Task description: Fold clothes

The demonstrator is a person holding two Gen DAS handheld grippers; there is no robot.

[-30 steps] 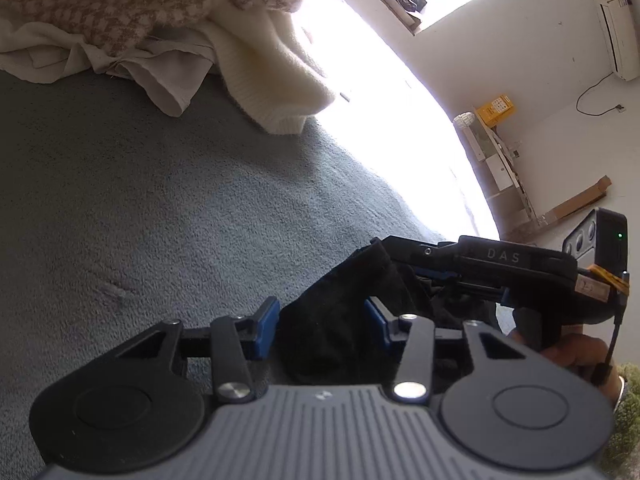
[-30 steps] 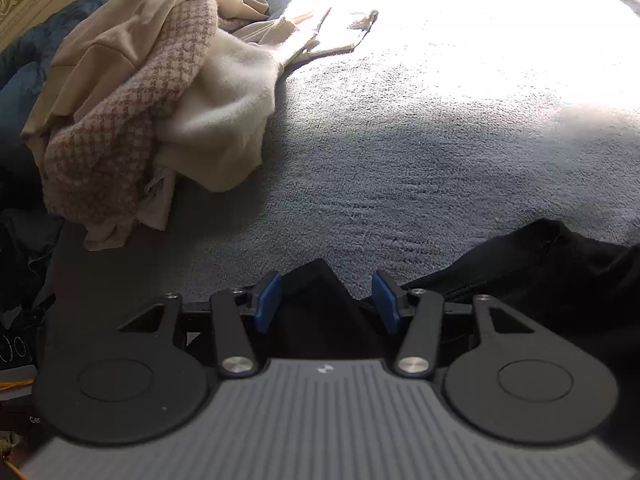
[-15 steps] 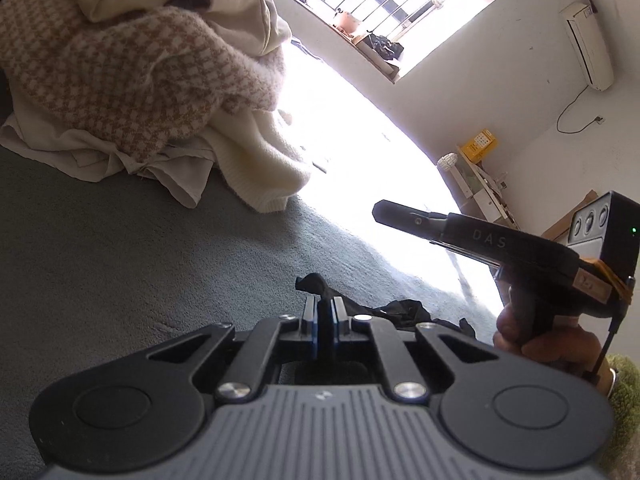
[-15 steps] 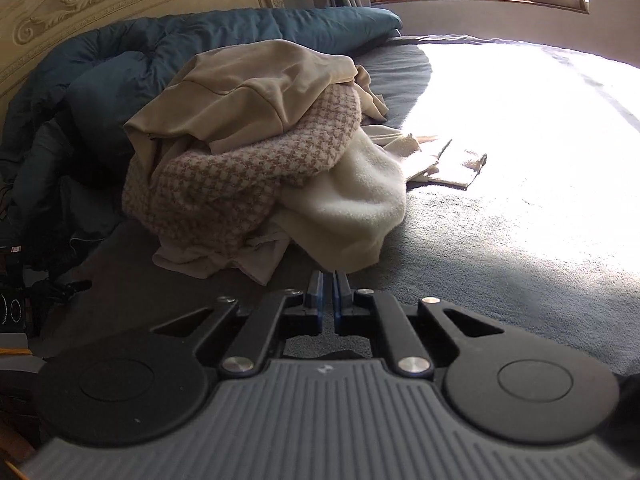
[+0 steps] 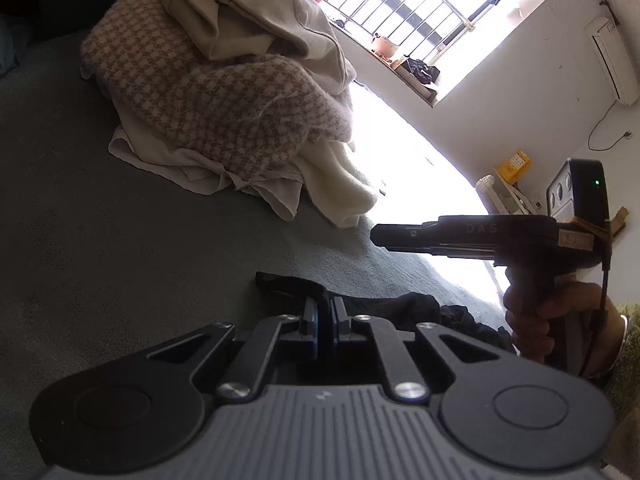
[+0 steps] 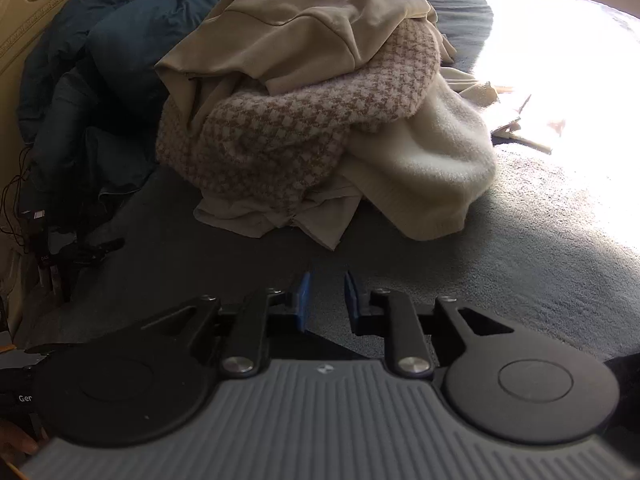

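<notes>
A black garment lies crumpled on the grey bed, with one edge raised. My left gripper is shut on that raised edge. In the left wrist view my right gripper hovers side-on above the garment, held by a hand. In its own view the right gripper stands open, and only grey bed shows between its blue pads. A dark bit of the black garment shows at the right edge.
A pile of clothes sits ahead: a beige garment on top, a houndstooth knit, a cream sweater. A blue duvet and headboard lie behind it. Cables and black devices sit left. A barred window glares.
Both grippers closed on the black garment and rose. Since half a second ago the right gripper has opened; the left stays shut on the garment.
</notes>
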